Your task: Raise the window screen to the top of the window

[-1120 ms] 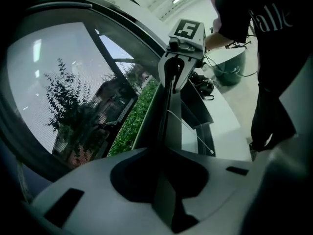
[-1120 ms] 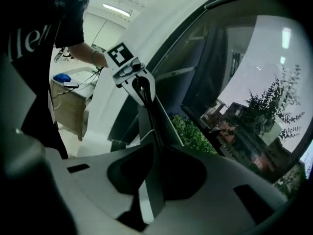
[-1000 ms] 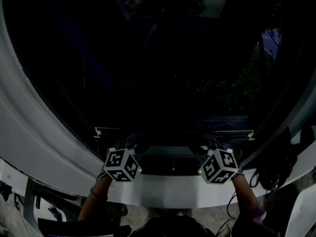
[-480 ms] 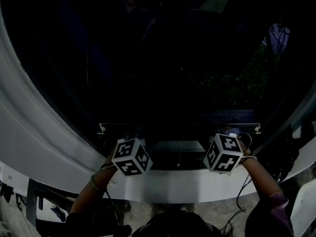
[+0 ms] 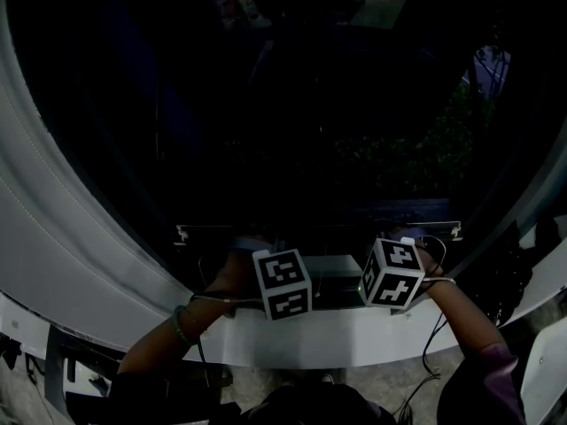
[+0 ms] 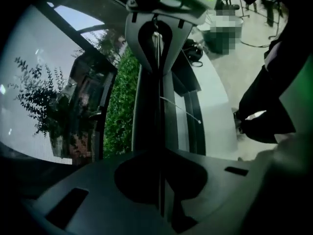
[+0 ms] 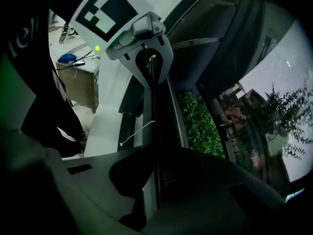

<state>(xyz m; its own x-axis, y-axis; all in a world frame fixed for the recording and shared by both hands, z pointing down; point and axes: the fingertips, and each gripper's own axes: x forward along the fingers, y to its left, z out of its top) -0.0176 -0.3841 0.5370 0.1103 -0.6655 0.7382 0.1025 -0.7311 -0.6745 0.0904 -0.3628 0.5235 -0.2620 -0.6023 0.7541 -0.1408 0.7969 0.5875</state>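
Observation:
The window screen's bottom rail (image 5: 319, 230) lies low across the dark window, just above the sill. In the left gripper view the rail (image 6: 149, 97) runs as a grey bar from my left gripper (image 6: 160, 180) to the right gripper (image 6: 164, 4) at its far end. A thin white pull cord (image 6: 181, 112) hangs from it. Both grippers sit close together at the rail's middle, left gripper (image 5: 285, 277) and right gripper (image 5: 390, 268). Each has its jaws shut on the rail's edge. In the right gripper view the rail (image 7: 159, 106) passes between my right gripper (image 7: 155, 180) jaws.
A white sill (image 5: 354, 335) runs below the grippers and a white curved frame (image 5: 71, 237) rises at the left. Dark cables and gear (image 5: 505, 290) sit at the right. A green hedge (image 6: 120, 106) and trees lie outside. A desk (image 7: 78, 77) stands behind.
My left gripper has slid right along the rail toward the right gripper. The right gripper has shifted slightly left. The rail stays at about the same height.

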